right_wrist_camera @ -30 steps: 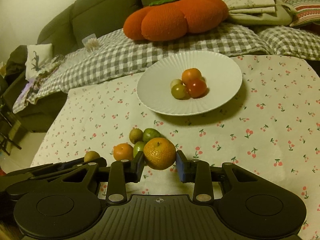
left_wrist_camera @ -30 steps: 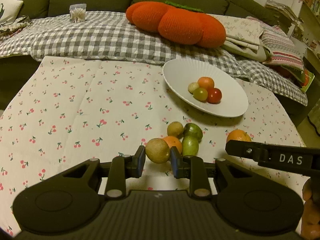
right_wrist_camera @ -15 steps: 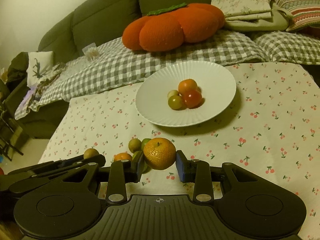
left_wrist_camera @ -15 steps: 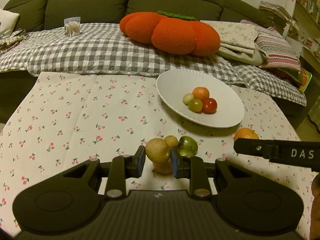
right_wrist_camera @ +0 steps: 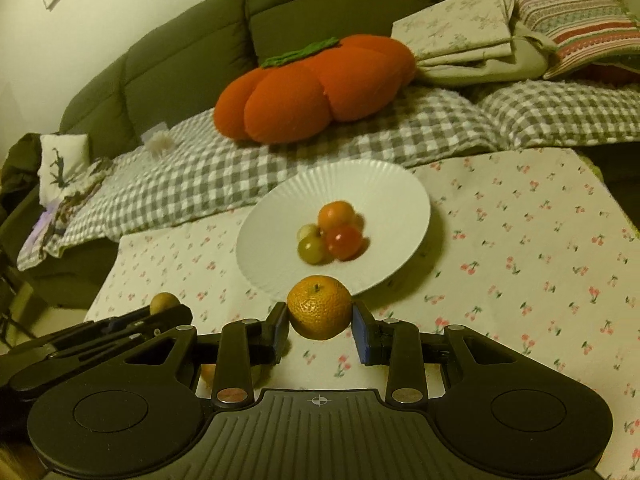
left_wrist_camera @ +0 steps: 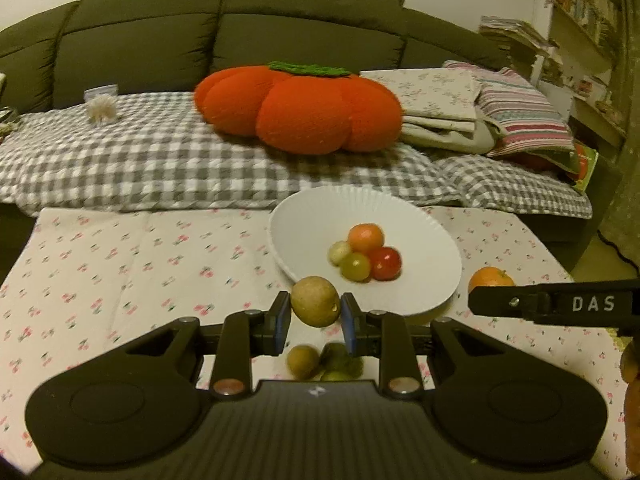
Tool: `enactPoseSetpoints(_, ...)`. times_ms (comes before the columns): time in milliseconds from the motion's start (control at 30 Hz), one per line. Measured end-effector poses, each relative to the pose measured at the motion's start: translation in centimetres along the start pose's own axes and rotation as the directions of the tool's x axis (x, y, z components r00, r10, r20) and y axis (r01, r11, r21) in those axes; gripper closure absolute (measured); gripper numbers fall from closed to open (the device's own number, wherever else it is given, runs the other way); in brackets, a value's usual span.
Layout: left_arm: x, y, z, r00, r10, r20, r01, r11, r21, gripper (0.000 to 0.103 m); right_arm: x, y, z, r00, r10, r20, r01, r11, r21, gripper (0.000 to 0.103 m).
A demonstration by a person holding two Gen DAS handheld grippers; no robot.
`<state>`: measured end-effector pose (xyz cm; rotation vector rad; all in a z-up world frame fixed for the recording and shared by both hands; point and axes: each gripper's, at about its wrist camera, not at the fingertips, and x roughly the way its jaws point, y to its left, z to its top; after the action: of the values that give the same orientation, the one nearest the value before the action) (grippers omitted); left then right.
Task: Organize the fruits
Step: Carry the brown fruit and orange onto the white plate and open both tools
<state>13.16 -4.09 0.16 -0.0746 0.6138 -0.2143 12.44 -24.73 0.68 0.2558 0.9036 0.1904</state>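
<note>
Blurred greenish fruits (left_wrist_camera: 326, 360) at six o'clock sit half hidden behind the left claw (left_wrist_camera: 315, 320); their kind is unclear.

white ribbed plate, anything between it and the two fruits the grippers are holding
Nothing visible. The left gripper grips a brownish-green round fruit and the right gripper a dimpled orange mandarin, both just short of the white ribbed plate. Only bare cherry-print tablecloth lies between. Four small fruits cluster mid-plate, leaving the near side free.

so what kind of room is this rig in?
Most likely a home living room: a dark green sofa with a pumpkin-shaped cushion and folded bedding, behind a low table under a cherry-print cloth. Cluttered shelves stand at one side.
</note>
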Motion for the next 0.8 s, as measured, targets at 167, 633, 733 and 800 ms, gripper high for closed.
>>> enactPoseSetpoints(167, 2.1, -0.9, 0.5, 1.000, -0.025, -0.003, 0.025, 0.999, 0.028, 0.078, 0.9, -0.8, 0.8, 1.000, -0.021, 0.008, 0.021, 1.000, 0.004, 0.070)
enactPoseSetpoints(633, 7.3, -1.7, 1.6, 0.999, -0.036, -0.024, 0.038, 0.996, 0.076, 0.078, 4.8, -2.6, 2.3, 0.996, -0.087, 0.003, 0.087, 0.995, -0.039, 0.070)
enactPoseSetpoints(733, 8.2, -1.2, 1.8, 0.999, -0.030, -0.026, 0.032, 0.997, 0.066, 0.078, 5.6, -2.3, 2.5, 0.996, -0.090, 0.006, 0.091, 0.993, -0.076, 0.070)
enactPoseSetpoints(800, 8.7, -0.9, 2.0, 0.999, -0.029, -0.031, 0.031, 0.998, 0.061, 0.078, 6.2, -2.1, 2.6, 0.995, -0.095, 0.007, 0.096, 0.991, -0.095, 0.070)
